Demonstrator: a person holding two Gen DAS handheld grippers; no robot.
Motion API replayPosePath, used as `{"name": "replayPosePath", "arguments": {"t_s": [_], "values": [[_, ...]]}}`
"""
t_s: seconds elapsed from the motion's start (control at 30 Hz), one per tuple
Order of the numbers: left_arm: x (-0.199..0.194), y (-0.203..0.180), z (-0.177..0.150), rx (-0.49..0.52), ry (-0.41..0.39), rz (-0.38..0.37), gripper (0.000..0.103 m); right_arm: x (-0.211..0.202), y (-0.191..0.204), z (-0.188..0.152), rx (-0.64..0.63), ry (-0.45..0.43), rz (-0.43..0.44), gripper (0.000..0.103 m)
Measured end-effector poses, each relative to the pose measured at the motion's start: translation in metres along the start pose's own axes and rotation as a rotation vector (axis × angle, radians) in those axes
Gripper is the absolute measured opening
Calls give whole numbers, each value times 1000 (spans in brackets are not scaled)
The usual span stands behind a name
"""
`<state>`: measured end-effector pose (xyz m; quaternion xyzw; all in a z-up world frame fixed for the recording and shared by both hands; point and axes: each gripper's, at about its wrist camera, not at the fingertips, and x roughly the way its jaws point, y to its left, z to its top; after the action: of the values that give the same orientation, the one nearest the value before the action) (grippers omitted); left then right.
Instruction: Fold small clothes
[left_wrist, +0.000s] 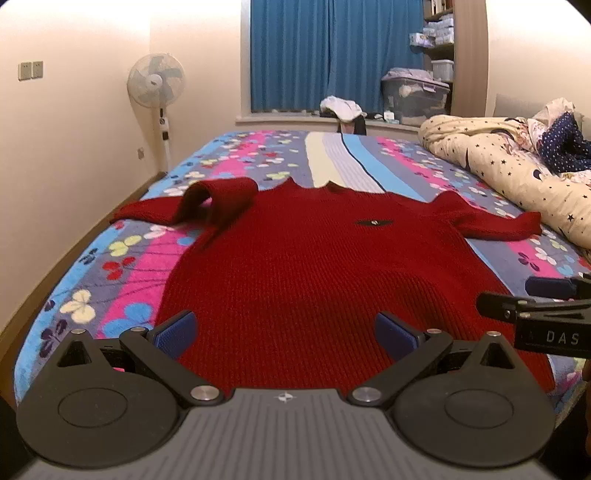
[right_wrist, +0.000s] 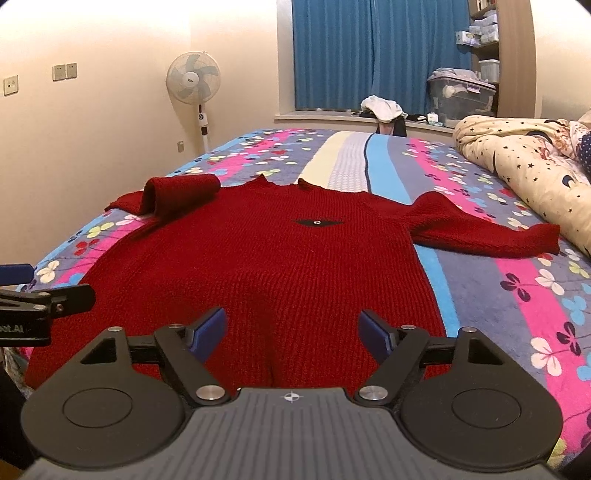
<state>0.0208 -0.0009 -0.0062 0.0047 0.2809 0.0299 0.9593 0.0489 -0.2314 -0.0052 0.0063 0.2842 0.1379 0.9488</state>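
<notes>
I saw the red sweater (left_wrist: 295, 266) spread flat on the flowered bedspread (right_wrist: 517, 280), one sleeve (left_wrist: 218, 199) folded back over its shoulder. My left gripper (left_wrist: 286, 328) and right gripper (right_wrist: 293, 330) hung above the sweater's hem, jaws spread, grasping nothing.

The left claw (left_wrist: 284, 332) hangs over the near hem of a red sweater (left_wrist: 306, 266), its blue pads (left_wrist: 175, 332) spread wide with only knit between them, nothing pinched. Ahead of it the sweater lies flat on a flowered bedspread (left_wrist: 122, 258). The sleeve (left_wrist: 207, 203) ahead to the left is folded back on itself; the other stretches off to the right. The right claw (left_wrist: 532, 299) pokes in from the right edge, beside the hem.
</notes>
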Motion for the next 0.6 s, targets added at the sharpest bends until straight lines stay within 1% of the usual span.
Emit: {"name": "replayPosePath", "arguments": {"t_s": [0.27, 0.33, 0.4, 0.47, 0.6], "values": [[-1, 1, -1, -7, -6, -27, 103, 0, 1, 1, 4, -6, -2, 80], [-2, 1, -2, -6, -28, -27, 103, 0, 1, 1, 10, -13, -3, 80], [-5, 0, -2, 3, -59, -28, 103, -1, 2, 0, 14, -21, -2, 75], [-8, -2, -2, 10, -84, -25, 103, -2, 0, 0, 22, -26, 6, 72], [-10, -4, -2, 13, -116, -14, 103, -5, 2, 0, 27, -52, 36, 71]]}}
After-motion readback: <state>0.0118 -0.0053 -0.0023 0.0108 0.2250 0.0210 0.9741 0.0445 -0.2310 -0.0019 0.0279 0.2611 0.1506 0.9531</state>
